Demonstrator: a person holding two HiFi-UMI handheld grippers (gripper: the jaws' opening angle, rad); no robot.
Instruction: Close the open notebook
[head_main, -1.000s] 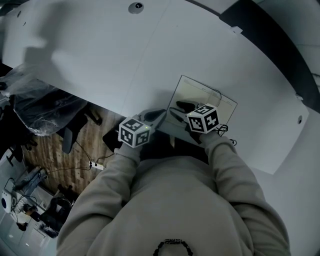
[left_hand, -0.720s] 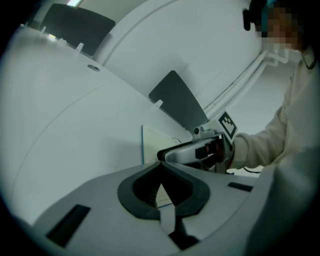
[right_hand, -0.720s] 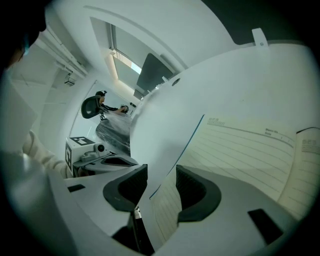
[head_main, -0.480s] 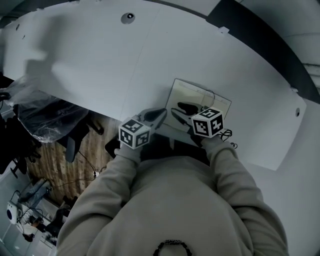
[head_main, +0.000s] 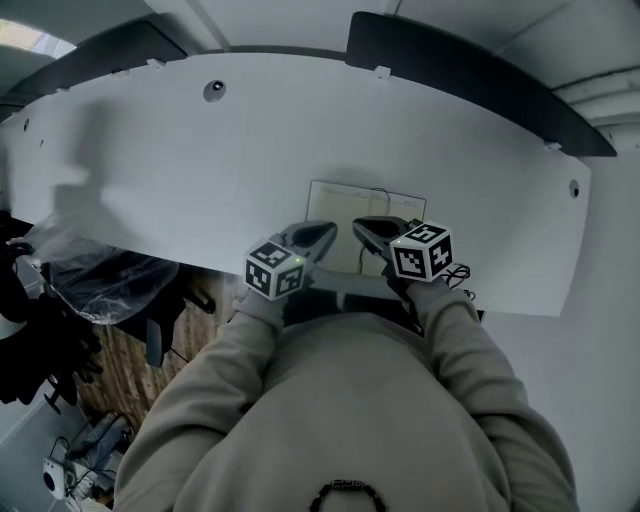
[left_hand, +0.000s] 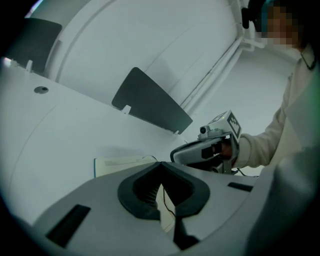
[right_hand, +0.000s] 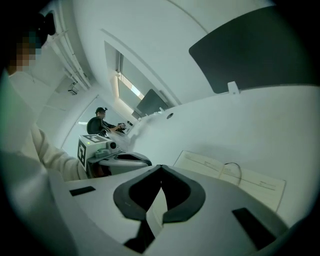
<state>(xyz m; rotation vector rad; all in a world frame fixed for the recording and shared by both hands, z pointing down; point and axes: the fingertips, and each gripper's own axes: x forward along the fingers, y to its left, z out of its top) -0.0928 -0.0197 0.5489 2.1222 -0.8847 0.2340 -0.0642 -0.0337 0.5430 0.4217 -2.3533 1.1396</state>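
Nearest to the camera, the two grippers sit side by side. The left gripper (left_hand: 160, 165) is clenched with nothing in it. The right gripper (right_hand: 160, 167) has just been closing its jaws and they're pinched together now, nothing between them either. Just past the tips is the notebook (right_hand: 250, 184), flat on the white table (head_main: 180, 160) near the front edge. It's open, pale pages up, with a thin dark cord (right_hand: 233, 163) looping over the middle crease. A dark panel (head_main: 450, 50) stands behind the table.
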